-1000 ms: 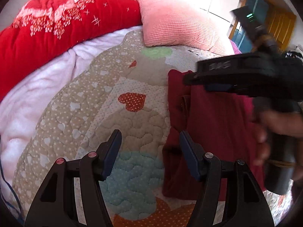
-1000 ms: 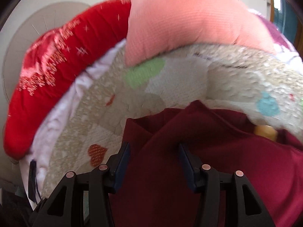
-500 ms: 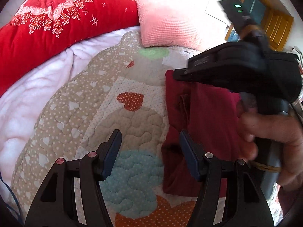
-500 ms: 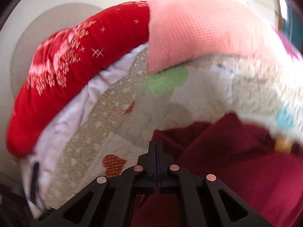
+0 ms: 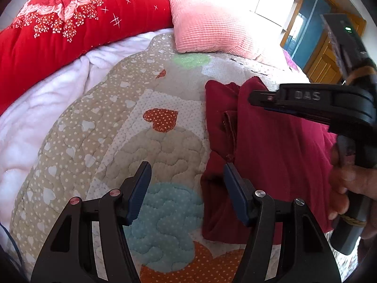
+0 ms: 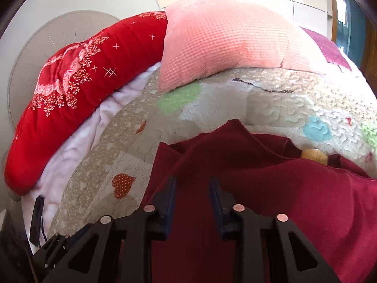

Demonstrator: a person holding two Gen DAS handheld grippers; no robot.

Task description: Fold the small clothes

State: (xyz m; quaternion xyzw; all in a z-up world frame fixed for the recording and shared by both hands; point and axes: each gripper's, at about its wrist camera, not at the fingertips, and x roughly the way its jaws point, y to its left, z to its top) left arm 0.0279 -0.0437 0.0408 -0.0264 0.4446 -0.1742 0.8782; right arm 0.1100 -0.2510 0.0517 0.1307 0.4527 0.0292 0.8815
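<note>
On the quilt [image 5: 146, 146], the left wrist view showed the dark red garment [image 5: 278, 155] lying partly folded at three o'clock, while the left gripper [image 5: 186, 188] hung wide apart and empty over the quilt, unmoved. At two o'clock the right gripper [image 5: 253, 99] hovered above the cloth. From the right wrist view, its jaws, closed half a second ago, had just been opening; the garment [image 6: 294, 188] lay under them, not pinched. I judged one fold released.
</note>
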